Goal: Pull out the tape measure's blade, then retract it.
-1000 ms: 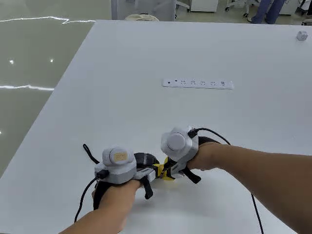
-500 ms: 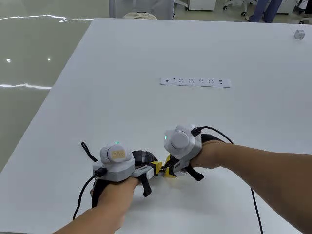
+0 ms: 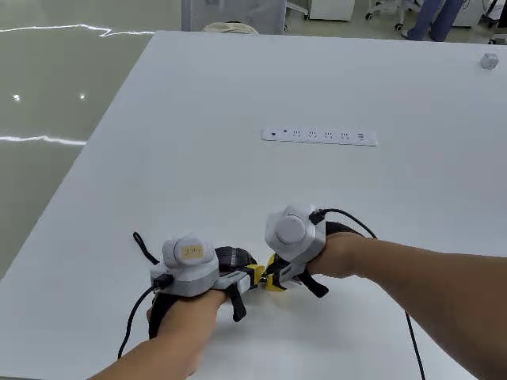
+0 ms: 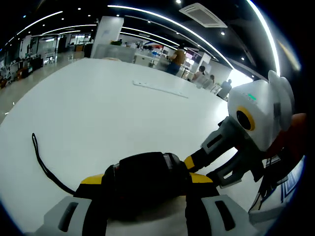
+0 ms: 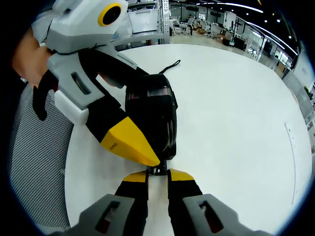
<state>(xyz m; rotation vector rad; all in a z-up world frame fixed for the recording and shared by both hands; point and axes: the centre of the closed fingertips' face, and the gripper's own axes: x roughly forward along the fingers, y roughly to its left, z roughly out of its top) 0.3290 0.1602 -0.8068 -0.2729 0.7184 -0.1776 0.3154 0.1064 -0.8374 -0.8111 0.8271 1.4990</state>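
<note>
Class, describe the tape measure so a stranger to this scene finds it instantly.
On the white table, look near its front edge, where two hand-held tools meet. Held by the left tool is the tape measure: a chunky black case, unlike the flat white power strip farther back.

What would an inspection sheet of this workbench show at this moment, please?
Surface: white table, bare where visible.
Job's things: black tape measure at the near side; blade tip sits at the case mouth, blade not pulled out.
Clutter: white power strip mid-table; small grey object at the far right corner.
Grippers: left gripper clamps the case; right gripper is shut on the blade tip.
Cables: black cables trail from both grippers; a black strap lies left of the case.
Surroundings: glossy floor to the left; a person's legs beyond the far edge.
</note>
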